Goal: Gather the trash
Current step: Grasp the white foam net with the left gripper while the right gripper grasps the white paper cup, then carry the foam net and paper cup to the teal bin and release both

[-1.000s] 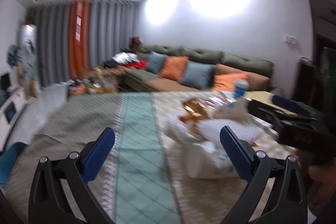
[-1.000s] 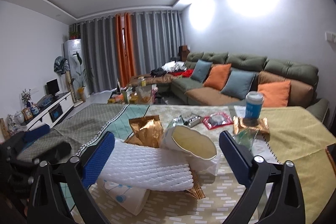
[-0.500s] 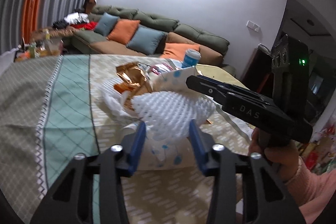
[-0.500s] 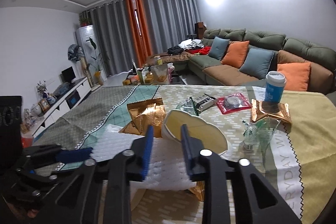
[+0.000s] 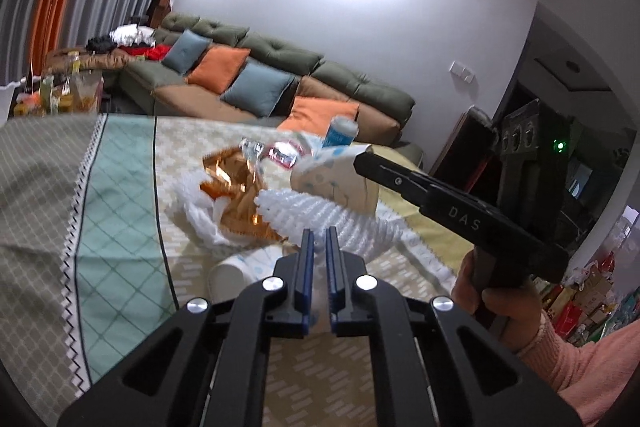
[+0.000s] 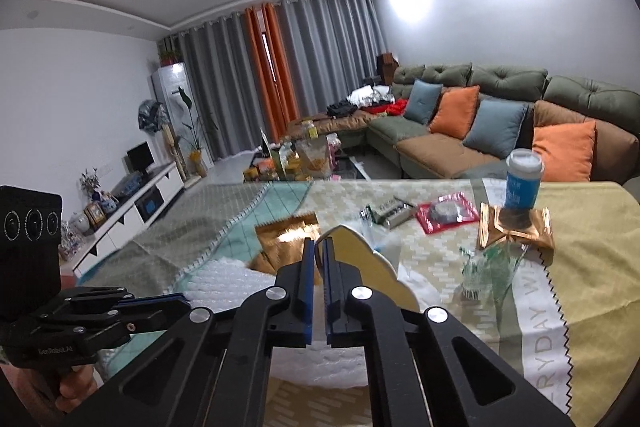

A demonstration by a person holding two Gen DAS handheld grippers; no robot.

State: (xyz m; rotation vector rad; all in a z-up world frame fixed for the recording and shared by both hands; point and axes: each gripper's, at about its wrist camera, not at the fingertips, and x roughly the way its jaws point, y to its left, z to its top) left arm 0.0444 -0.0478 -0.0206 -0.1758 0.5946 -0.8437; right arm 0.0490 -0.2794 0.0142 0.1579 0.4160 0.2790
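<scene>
Your left gripper (image 5: 319, 231) has its blue-padded jaws drawn together, pinching the near edge of the white ribbed foam netting sheet (image 5: 332, 219), a soft, bumpy, quilted mesh. Your right gripper (image 6: 319, 243) is likewise squeezed together on the same sheet (image 6: 224, 283), the white foam showing in the narrow slot between its pads.

In the left wrist view the sheet stretches from 12 o'clock of the jaws toward 1 o'clock. Under it at 9 o'clock lies a white paper cup with blue dots (image 5: 236, 269), tipped on its side. At 11 o'clock sits a crinkled, shiny copper foil wrapper (image 5: 232, 187) on crumpled white paper. A second dotted paper cup (image 5: 340, 179), mouth rim scalloped, stands tilted at 12 o'clock, behind the foam and touching it.

Farther off in the right wrist view, from 1 to 2 o'clock: a red plastic packet (image 6: 446, 213), a blue lidded cup (image 6: 522, 183) on another foil wrapper, and clear crumpled film (image 6: 492, 267). All rest on the patterned woven tablecloth (image 5: 120, 187).
</scene>
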